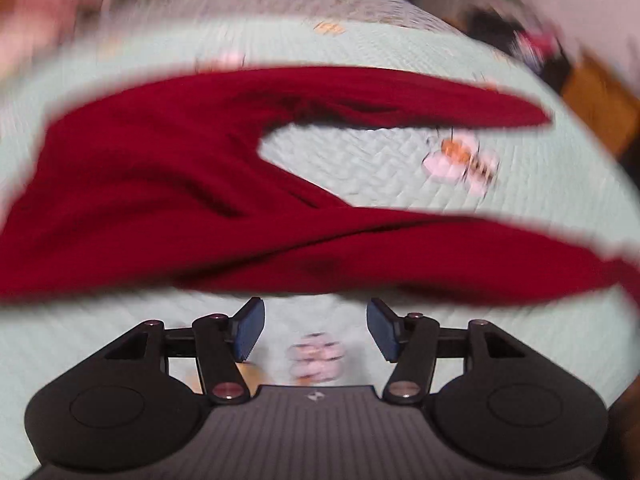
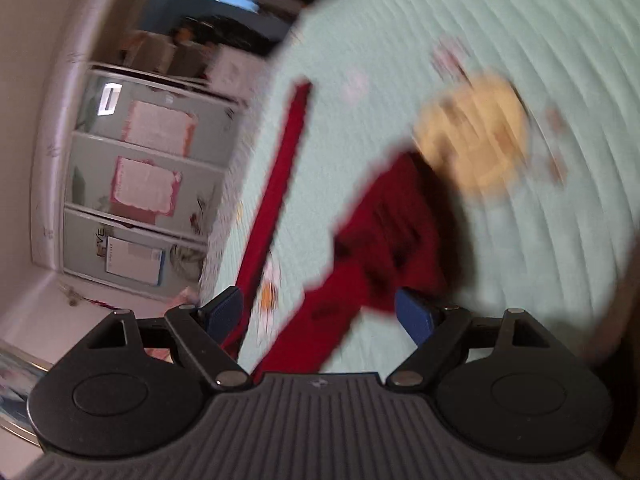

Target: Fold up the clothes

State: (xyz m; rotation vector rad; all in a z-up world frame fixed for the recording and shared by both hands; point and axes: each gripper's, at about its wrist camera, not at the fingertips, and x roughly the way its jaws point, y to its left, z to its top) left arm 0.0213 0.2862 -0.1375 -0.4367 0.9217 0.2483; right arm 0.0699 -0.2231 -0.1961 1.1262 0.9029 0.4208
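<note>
Though both views are smeared by blur, a dark red garment (image 1: 168, 184) lies spread on a pale green quilted bedspread (image 1: 360, 160), with two long parts reaching toward the right of the left wrist view and a wedge of bedspread showing between them. Near that wedge sits a pink and orange printed flower (image 1: 460, 160). Just short of the garment's near edge, the left gripper (image 1: 316, 330) stands with its blue pads apart and only bedspread between them. Wide apart too are the pads of the right gripper (image 2: 320, 316); red cloth lies beneath the gap, seemingly unpinched. Beside the bed, a shelf (image 2: 132, 176) holds papers.
</note>
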